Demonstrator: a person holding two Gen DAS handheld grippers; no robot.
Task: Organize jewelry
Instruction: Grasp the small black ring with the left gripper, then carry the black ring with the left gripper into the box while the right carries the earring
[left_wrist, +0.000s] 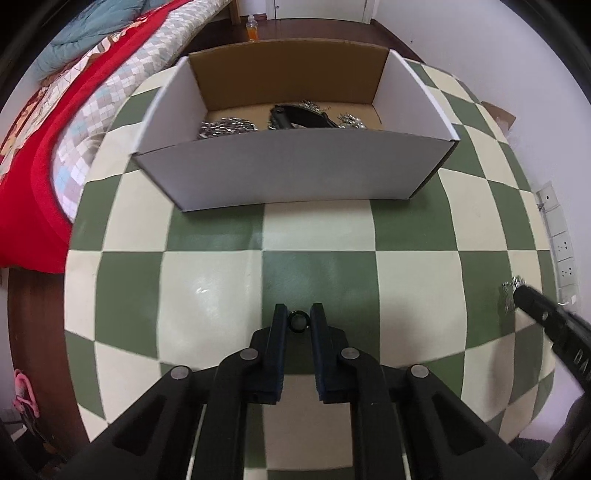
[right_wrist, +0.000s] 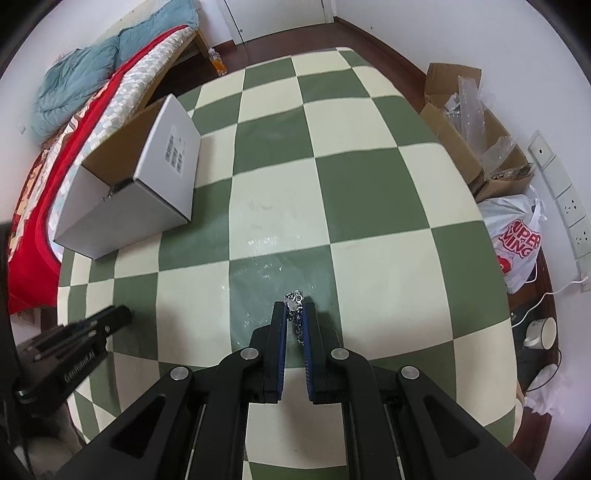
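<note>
My left gripper (left_wrist: 298, 320) is shut on a small black ring (left_wrist: 298, 321), held between its fingertips above the checkered table. An open white cardboard box (left_wrist: 295, 170) stands ahead of it, holding silver chains (left_wrist: 227, 126) and a black item (left_wrist: 299, 117). My right gripper (right_wrist: 294, 309) is shut on a silver chain (right_wrist: 295, 314) that bunches between its pads. In the left wrist view the right gripper's tip (left_wrist: 532, 301) shows at the far right with the chain (left_wrist: 509, 293). The box (right_wrist: 129, 184) stands at the far left in the right wrist view, and the left gripper (right_wrist: 92, 325) is at the lower left.
The green and cream checkered table (left_wrist: 207, 280) fills both views. A bed with a red quilt (left_wrist: 33, 173) lies to the left. Cardboard boxes (right_wrist: 465, 129) and a white plastic bag (right_wrist: 517, 240) sit beyond the table's right edge. An orange bottle (left_wrist: 252, 27) stands on the floor.
</note>
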